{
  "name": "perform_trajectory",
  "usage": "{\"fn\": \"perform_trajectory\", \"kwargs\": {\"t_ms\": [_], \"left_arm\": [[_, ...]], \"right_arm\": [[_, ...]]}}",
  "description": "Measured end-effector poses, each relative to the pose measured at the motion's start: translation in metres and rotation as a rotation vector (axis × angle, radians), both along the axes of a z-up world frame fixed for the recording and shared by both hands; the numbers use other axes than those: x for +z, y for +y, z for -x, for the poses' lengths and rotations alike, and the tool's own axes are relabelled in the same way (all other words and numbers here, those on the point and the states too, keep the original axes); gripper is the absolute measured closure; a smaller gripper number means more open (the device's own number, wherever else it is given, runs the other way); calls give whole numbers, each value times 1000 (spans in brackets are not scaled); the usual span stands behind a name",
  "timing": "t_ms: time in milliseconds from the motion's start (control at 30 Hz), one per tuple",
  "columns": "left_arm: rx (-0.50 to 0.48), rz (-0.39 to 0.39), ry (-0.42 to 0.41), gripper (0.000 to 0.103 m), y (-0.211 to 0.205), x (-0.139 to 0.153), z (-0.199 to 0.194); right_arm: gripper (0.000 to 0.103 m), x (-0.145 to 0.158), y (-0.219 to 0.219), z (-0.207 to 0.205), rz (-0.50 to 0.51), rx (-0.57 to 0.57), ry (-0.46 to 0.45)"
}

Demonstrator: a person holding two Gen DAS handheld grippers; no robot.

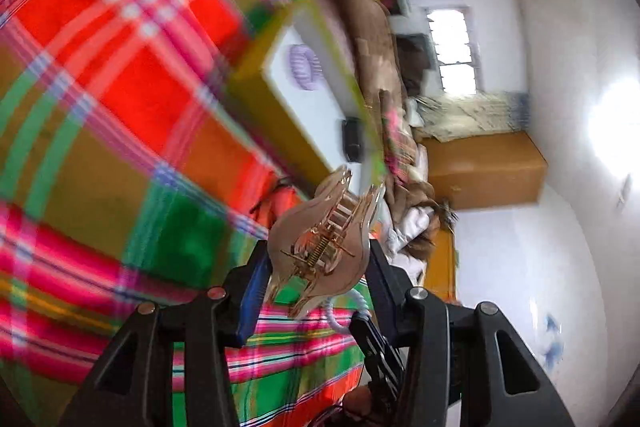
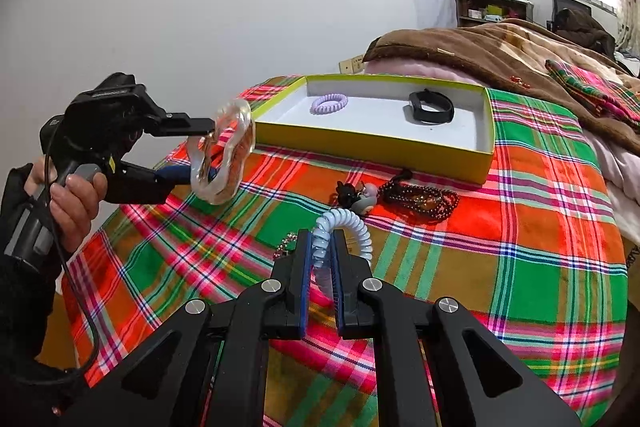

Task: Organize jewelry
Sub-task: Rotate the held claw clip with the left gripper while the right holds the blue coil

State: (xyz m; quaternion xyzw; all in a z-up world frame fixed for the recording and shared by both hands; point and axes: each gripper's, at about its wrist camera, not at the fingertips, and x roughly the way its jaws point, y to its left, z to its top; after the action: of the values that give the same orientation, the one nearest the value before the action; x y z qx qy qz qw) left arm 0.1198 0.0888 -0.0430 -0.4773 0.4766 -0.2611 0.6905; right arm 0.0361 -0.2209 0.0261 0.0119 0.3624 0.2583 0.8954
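Evidently translucent, wavy hair clip [image 2: 222, 151], perhaps peach-tinted.

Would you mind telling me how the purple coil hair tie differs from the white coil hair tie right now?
The purple hair tie lies flat inside the yellow box; the white hair tie is outside it, above the plaid cloth. The purple one is free and round; the white one is pinched in the right gripper and arches up. They differ in colour. Both are spiral coils.

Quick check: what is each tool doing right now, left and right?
Left tool: closed on the clear hair claw clip, held up off the plaid cloth.
Right tool: shut on the white spiral hair tie.
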Motion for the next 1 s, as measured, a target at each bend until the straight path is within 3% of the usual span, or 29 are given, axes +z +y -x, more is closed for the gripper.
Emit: {"fn": "perform_trajectory", "kwargs": {"t_ms": [67,100,133,200,233,267,300,333,367,400,467,500,700,767,867,933,1000], "left_arm": [[35,-67,35,54,2,-2,-3],[33,-106,1,54,1,5,-2],[19,-92,-60,54,-5,17,-1],[15,-32,-87,54,-6,27,-4],[2,-45,-119,54,-8,34,-5],[1,-98,-154,54,-11,37,-8],[7,-177,-114,54,-12,34,-13],[-24,-357,0,54,-20,27,-20],[-63,-480,21,67,-30,26,-24],[-78,-479,-5,71,-35,26,-24],[-83,-363,-63,72,-36,36,-21],[-64,-358,-110,72,-36,45,-21],[-48,-411,-136,72,-36,61,-29],[-44,-419,-128,71,-25,63,-15],[-47,-497,-120,68,-29,60,-8],[-57,-494,-91,64,-38,56,-8],[-94,-490,-125,53,-50,60,-4]], "right_arm": [[94,-1,-1,-1,0,0,1],[94,-1,-2,-3,0,-5,2],[94,-2,-3,-3,-4,-7,4],[94,-4,-3,-5,-4,-9,11],[94,-5,-3,-6,-3,-10,14],[94,-6,-3,-7,-4,-10,16],[94,-6,-3,-8,-7,-8,19],[94,-7,-3,-8,-7,-8,20],[94,-6,-2,-9,-6,-6,19],[94,-6,-1,-9,-4,-1,15],[94,-5,-2,-9,-4,4,9],[94,-6,-2,-10,-6,3,12],[94,-7,-6,-13,-19,-4,19],[94,-7,-6,-13,-19,-6,18],[94,-7,-8,-14,-23,-5,19],[94,-8,-7,-15,-19,0,22],[94,-8,-6,-16,-19,2,22]]}}
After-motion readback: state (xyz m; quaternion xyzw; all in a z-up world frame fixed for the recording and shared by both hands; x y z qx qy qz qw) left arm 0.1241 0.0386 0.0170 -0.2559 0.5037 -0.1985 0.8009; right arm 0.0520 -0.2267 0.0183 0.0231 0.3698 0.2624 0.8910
